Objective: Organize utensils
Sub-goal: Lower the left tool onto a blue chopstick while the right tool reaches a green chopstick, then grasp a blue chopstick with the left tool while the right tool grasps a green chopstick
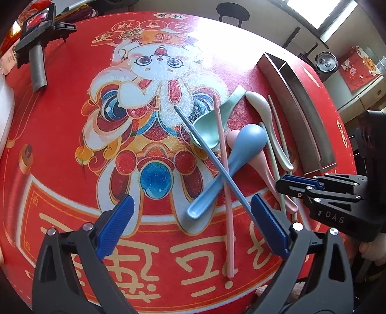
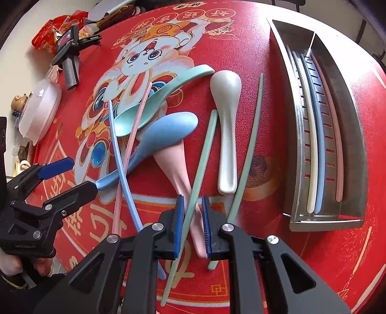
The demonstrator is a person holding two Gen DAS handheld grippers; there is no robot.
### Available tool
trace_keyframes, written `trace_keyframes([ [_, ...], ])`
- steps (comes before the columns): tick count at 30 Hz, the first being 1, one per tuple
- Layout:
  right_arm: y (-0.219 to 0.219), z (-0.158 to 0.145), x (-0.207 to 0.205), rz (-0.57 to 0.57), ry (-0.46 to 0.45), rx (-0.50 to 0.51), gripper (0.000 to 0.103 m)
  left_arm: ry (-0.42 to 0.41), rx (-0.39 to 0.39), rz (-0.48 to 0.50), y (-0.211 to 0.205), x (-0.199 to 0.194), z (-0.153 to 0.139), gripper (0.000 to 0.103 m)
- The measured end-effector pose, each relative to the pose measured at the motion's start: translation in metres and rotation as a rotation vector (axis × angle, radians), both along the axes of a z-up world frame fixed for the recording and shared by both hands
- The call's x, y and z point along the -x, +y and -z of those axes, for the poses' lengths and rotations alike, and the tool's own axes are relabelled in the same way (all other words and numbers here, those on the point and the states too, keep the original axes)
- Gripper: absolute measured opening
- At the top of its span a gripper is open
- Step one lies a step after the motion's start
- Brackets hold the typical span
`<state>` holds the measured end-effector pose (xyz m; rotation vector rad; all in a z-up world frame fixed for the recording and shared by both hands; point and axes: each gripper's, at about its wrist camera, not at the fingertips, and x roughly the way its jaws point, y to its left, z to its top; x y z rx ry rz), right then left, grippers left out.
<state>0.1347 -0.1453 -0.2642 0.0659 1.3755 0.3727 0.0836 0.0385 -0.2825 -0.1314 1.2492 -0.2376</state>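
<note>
Several pastel spoons and chopsticks lie in a heap on the red mat: a blue spoon (image 2: 166, 135), a mint spoon (image 2: 154, 101), a pink spoon (image 2: 178, 166), a cream spoon (image 2: 225, 116), blue (image 2: 120, 154), pink (image 2: 131, 137) and green chopsticks (image 2: 200, 164). My right gripper (image 2: 193, 224) is partly open, its jaws around one green chopstick and the pink spoon's handle. My left gripper (image 1: 193, 217) is wide open and empty, just in front of the blue spoon's handle (image 1: 200, 205). The steel tray (image 2: 352, 145) holds cream, blue and pink chopsticks.
A black camera clamp on a grey handle (image 1: 36, 55) lies at the mat's far left. A translucent lidded container (image 2: 38, 108) and snack bags (image 2: 53, 31) stand beyond the mat's left edge. A stool (image 1: 231, 12) stands behind the table.
</note>
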Motion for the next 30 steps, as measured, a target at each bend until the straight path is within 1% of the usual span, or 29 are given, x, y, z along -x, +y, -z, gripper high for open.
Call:
trace_keyframes([
  [1, 0.0, 0.001, -0.001, -0.001, 0.002, 0.003, 0.015, 0.005, 0.014, 0.004, 0.0, -0.002, 0.001, 0.086],
  [2, 0.001, 0.002, -0.001, -0.003, 0.005, 0.001, 0.015, 0.015, 0.026, 0.007, -0.001, -0.004, 0.002, 0.072],
  [4, 0.003, 0.004, -0.002, -0.011, 0.008, 0.001, 0.014, 0.037, 0.048, 0.0, -0.001, -0.009, 0.006, 0.061],
  [5, 0.004, 0.004, -0.002, -0.015, 0.009, -0.001, 0.013, 0.046, 0.069, -0.011, 0.0, -0.011, 0.007, 0.056],
  [6, 0.004, 0.004, -0.002, -0.018, 0.007, -0.003, 0.013, 0.056, 0.088, -0.019, 0.0, -0.014, 0.008, 0.054],
  [8, 0.004, 0.003, -0.003, -0.019, 0.002, -0.01, 0.012, 0.078, 0.135, -0.036, 0.001, -0.018, 0.01, 0.042],
  [11, 0.002, 0.003, -0.004, -0.012, 0.0, -0.02, 0.007, 0.086, 0.178, -0.024, -0.004, -0.022, 0.01, 0.035],
  [14, 0.0, 0.003, -0.004, -0.005, 0.0, -0.026, 0.006, 0.103, 0.211, 0.01, -0.014, -0.021, 0.01, 0.033],
  [16, 0.0, 0.003, -0.003, -0.004, -0.001, -0.029, 0.006, 0.124, 0.218, 0.023, -0.02, -0.02, 0.01, 0.03],
  [18, 0.0, 0.003, -0.002, -0.007, -0.003, -0.027, 0.006, 0.142, 0.243, 0.043, -0.025, -0.017, 0.011, 0.03],
  [24, -0.001, 0.001, 0.0, -0.007, -0.01, -0.025, 0.006, 0.193, 0.275, 0.092, -0.041, -0.008, 0.016, 0.028],
  [27, -0.001, 0.002, 0.0, -0.006, -0.01, -0.029, 0.006, 0.227, 0.289, 0.088, -0.043, -0.008, 0.023, 0.028],
  [30, -0.001, 0.002, 0.0, -0.006, -0.009, -0.03, 0.006, 0.259, 0.281, 0.062, -0.044, -0.011, 0.033, 0.028],
])
